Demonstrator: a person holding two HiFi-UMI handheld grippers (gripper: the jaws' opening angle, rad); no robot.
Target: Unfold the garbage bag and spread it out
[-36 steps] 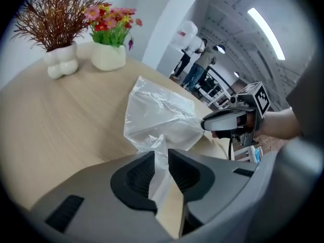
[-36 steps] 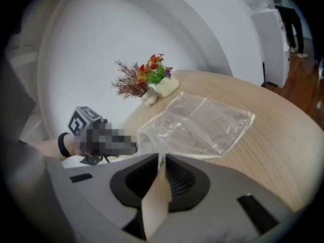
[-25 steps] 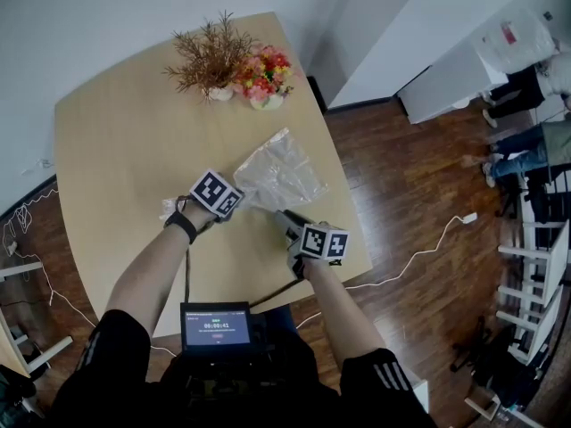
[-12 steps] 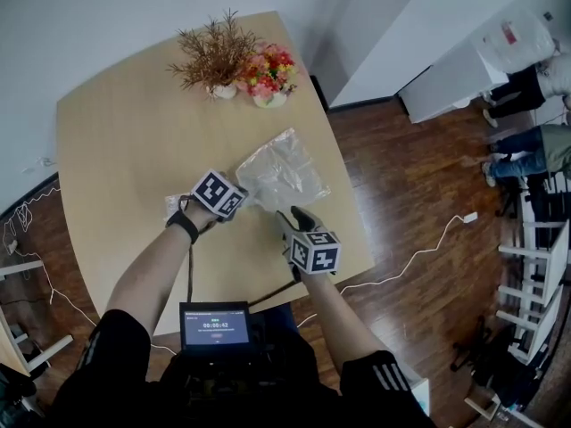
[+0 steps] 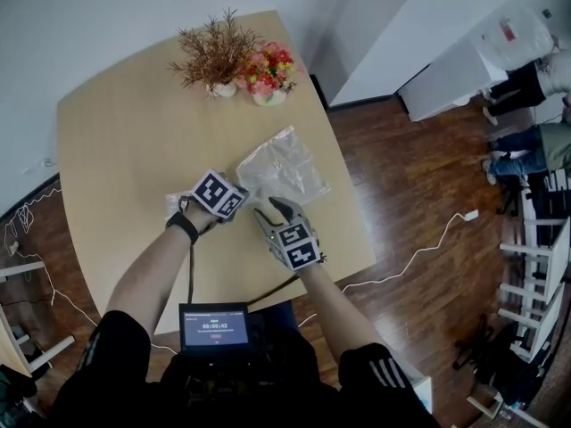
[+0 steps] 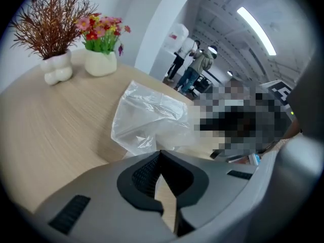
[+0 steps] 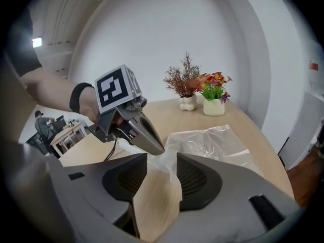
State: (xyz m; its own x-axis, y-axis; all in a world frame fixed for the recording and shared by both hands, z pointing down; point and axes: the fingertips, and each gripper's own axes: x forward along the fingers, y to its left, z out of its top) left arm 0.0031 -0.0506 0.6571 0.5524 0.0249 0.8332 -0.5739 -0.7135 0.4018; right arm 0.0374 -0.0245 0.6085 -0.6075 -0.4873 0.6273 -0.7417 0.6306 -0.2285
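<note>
The garbage bag (image 5: 284, 169) is laid crumpled on the table (image 5: 125, 141), stretched away from both grippers. Its near corner appears pinched in the clenched left gripper (image 6: 161, 151). Just beside, the right gripper (image 7: 162, 158) is held apart around loose, ungripped film.

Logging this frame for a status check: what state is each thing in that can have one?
garbage bag: partly unfolded, crumpled, lying on the table.
left gripper: jaws shut on the bag's near edge.
right gripper: jaws open, bag film at the tips, not pinched.
screen: lit.
flower pot: upright.
</note>
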